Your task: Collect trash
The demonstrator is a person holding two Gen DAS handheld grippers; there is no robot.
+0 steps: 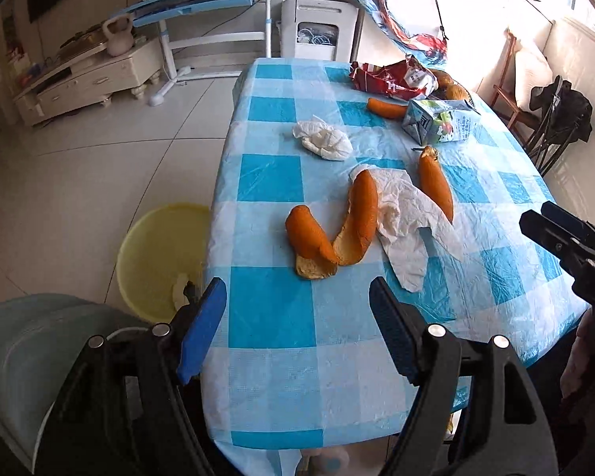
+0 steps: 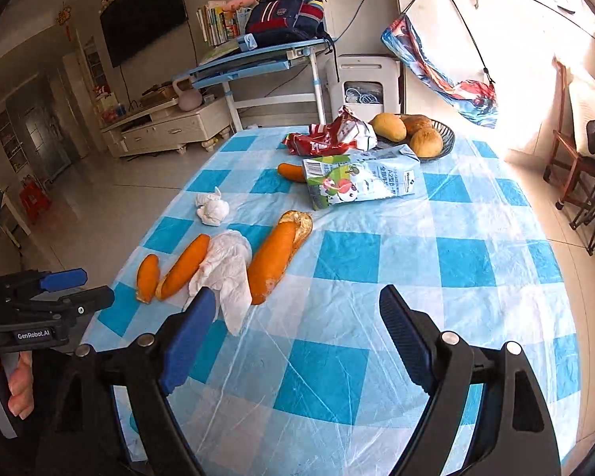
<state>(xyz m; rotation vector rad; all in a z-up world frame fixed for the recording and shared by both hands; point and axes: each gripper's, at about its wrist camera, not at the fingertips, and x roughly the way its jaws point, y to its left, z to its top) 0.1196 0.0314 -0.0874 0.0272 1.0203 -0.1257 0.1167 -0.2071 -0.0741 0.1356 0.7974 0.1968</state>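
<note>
Trash lies on a blue-and-white checked table (image 1: 273,317): a curled orange peel (image 1: 333,226), a second peel strip (image 1: 436,182), a flat white tissue (image 1: 408,214) between them, a crumpled tissue (image 1: 323,139), a third peel (image 1: 386,108), a milk carton (image 1: 440,119) and a red snack wrapper (image 1: 388,77). The right wrist view shows the same peels (image 2: 277,258), tissue (image 2: 226,273) and carton (image 2: 361,178). My left gripper (image 1: 297,301) is open and empty above the table's near edge. My right gripper (image 2: 293,313) is open and empty, just short of the tissue.
A yellow bin (image 1: 158,254) stands on the floor left of the table, with some trash in it. A basket of mangoes (image 2: 416,131) sits at the table's far end. A chair (image 2: 575,166) stands to the right, a desk (image 1: 202,4) beyond.
</note>
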